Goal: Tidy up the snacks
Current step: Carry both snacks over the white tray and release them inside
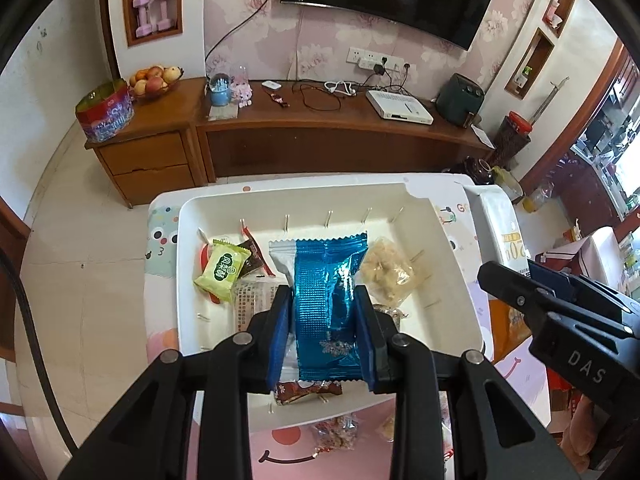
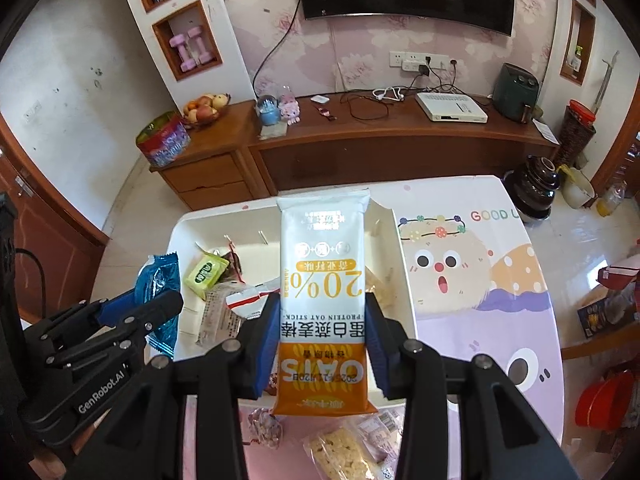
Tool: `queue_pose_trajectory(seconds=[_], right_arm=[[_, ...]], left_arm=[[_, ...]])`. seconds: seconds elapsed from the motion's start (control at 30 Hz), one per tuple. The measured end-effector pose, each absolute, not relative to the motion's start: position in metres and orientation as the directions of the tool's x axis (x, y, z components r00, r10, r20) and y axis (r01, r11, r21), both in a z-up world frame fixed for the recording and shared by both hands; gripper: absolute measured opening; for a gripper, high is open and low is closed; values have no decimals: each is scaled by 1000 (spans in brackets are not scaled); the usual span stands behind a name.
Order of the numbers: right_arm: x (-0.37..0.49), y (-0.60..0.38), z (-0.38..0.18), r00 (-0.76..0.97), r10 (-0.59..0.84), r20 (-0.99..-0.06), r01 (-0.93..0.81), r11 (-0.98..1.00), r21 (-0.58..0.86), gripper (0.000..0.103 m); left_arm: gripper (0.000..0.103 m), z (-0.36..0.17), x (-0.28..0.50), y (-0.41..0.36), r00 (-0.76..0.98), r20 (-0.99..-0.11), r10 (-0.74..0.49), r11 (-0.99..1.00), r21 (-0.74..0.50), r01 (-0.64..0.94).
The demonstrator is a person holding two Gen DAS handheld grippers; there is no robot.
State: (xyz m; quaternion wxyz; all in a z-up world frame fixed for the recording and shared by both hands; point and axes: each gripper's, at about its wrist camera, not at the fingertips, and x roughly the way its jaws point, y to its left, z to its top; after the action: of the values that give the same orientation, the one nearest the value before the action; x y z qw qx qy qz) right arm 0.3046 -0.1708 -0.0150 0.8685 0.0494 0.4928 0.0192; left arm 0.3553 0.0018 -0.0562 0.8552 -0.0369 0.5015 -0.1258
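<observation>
Left gripper (image 1: 322, 320) nearest in left wrist view, pads clamped on blue foil packet (image 1: 328, 308) at its mid-length, held above white tray (image 1: 452, 280). Right gripper (image 2: 322, 328) likewise closed on white-and-orange oat bar wrapper (image 2: 322, 300), pinched across the middle, long axis pointing away from camera, hanging over tray's right edge (image 2: 390, 240).

Already lying in tray: green sachet (image 1: 222, 270), clear bag of pale crumbly snack (image 1: 390, 270), dark red wrapper (image 1: 250, 258), printed clear packet (image 1: 254, 304). More loose snacks on cartoon tablecloth (image 2: 480, 300) near the camera: pale rice-crisp bar (image 2: 344, 456), small red-patterned sweet (image 2: 264, 428).

Handling, judged: both packets light, foil slick and crinkly, ends flop. Blue one looks soft, creased under the pads, likely crushable. Oat bar stiffer, holds its shape. Mid-body pinch across short width looks right for both; sealed end fins would slip or tear. Light squeeze only. Crumbly bag fragile, best taken by the sides.
</observation>
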Motion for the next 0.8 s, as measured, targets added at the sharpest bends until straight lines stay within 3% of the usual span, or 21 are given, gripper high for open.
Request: queue_pose_trajectory(seconds=[0.1,0.13,0.17,0.23,0.43,0.8], right_arm=[[309,-164,-22,501,62,-863,21,996,84,40],[310,-163,-24,500,59,-864,22,996,81,41],[311,-161,-26,499,56,-864,22,997,78,42],[314,-159,-31,492,36,-870,31,998,59,42],[315,-157,-46,447,29,-894,43,998,54,48],[287,-153,-31,462,80,-883,11,995,96,49]], left_arm=[[35,-65,361,5,452,-859,-240,969,-180,171],[46,-68,362,6,447,-864,-232,971,-175,165],[68,-70,364,6,443,-868,-224,973,-170,158],[83,-74,364,11,446,-870,-210,977,-166,136],[83,-78,361,22,437,-875,-208,978,-181,105],[83,-55,326,34,492,-850,-191,981,-187,57]])
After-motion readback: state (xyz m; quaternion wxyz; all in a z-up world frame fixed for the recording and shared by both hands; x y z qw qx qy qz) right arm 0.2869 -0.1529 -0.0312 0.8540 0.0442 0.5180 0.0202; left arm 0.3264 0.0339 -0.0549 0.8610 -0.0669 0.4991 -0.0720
